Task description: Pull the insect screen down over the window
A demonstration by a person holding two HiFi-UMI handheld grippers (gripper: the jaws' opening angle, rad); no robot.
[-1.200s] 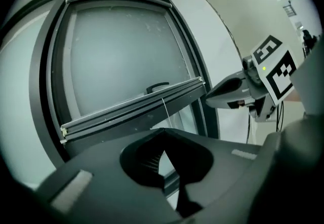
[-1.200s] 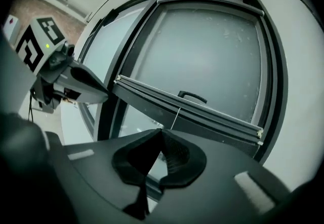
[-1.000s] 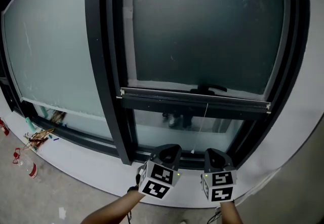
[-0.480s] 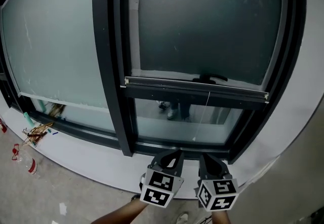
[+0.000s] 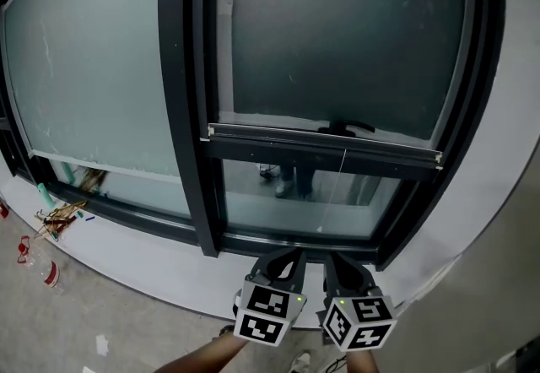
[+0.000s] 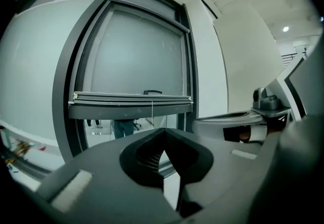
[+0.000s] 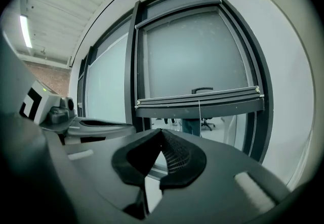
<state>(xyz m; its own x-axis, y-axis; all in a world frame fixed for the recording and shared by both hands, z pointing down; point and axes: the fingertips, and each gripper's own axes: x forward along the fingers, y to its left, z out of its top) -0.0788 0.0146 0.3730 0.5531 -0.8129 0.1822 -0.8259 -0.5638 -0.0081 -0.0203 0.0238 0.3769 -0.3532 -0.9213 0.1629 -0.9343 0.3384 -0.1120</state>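
Note:
The insect screen (image 5: 337, 42) covers the upper part of the dark-framed window. Its bottom bar (image 5: 325, 142) hangs well above the sill, with a small handle (image 5: 346, 126) on top and a thin pull cord (image 5: 341, 190) dangling below. My left gripper (image 5: 287, 259) and right gripper (image 5: 337, 262) sit side by side below the sill, both shut and empty, clear of cord and bar. In the left gripper view the bar (image 6: 131, 99) and cord (image 6: 152, 114) lie beyond the shut left gripper (image 6: 163, 132). The right gripper view shows the bar (image 7: 200, 100) above the shut right gripper (image 7: 161, 134).
A white curved ledge (image 5: 126, 255) runs under the window. A fixed frosted pane (image 5: 84, 67) stands to the left, past a thick dark mullion (image 5: 187, 110). Scraps and litter (image 5: 51, 224) lie at the lower left. A person's legs (image 5: 287, 181) show through the glass.
Both grippers have drawn closer together and a little back from the window's lower frame. The screen bar keeps its height; the view has shifted slightly.

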